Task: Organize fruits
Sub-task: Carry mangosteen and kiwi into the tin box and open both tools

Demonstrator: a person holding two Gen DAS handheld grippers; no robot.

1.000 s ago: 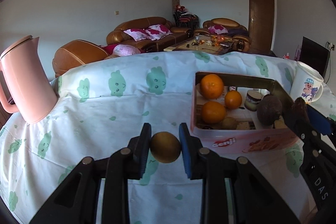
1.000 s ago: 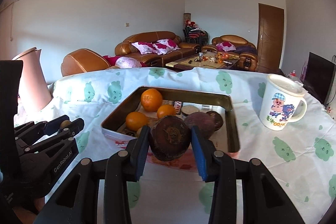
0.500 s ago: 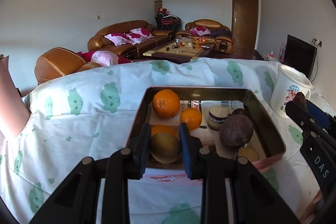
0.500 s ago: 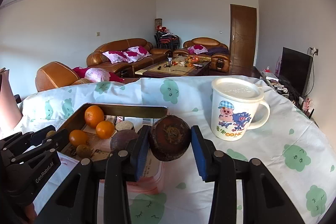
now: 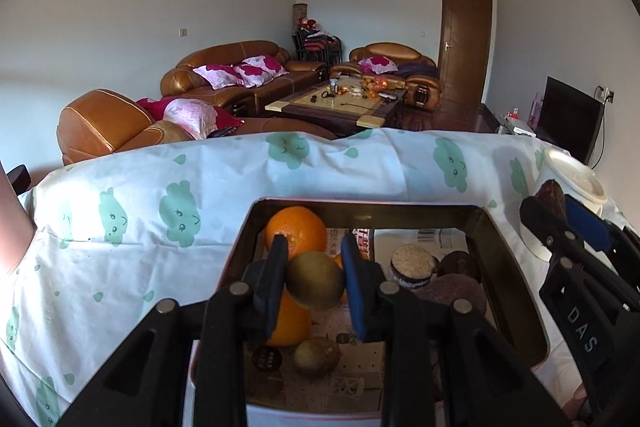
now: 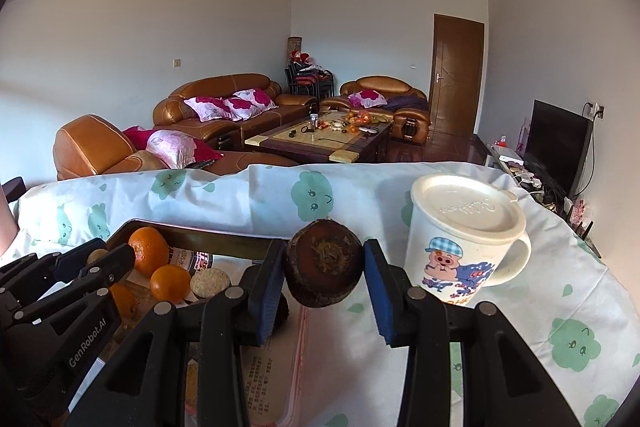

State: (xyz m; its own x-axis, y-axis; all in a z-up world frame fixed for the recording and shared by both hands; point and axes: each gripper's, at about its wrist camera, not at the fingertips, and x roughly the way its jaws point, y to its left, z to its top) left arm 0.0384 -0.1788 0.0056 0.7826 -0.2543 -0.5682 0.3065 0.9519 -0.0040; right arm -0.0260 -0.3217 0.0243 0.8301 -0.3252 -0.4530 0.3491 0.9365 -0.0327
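My left gripper (image 5: 314, 277) is shut on a green-brown kiwi (image 5: 315, 281) and holds it above the inside of the metal tray (image 5: 496, 251). The tray holds oranges (image 5: 296, 231), another kiwi (image 5: 317, 356), a dark purple fruit (image 5: 454, 293) and a round cake (image 5: 410, 261). My right gripper (image 6: 323, 277) is shut on a dark brown passion fruit (image 6: 323, 275), over the tray's right edge (image 6: 224, 241), next to the mug. The right gripper shows at the right in the left wrist view (image 5: 560, 219).
A white lidded cartoon mug (image 6: 464, 239) stands on the cloud-print tablecloth (image 6: 540, 331) just right of my right gripper. A pink jug's edge (image 5: 12, 227) shows at far left. Sofas and a coffee table stand beyond the table.
My left gripper carried the kiwi right from the cloth to over the tray. My right gripper moved right with the passion fruit, from over the tray to its right edge by the mug.
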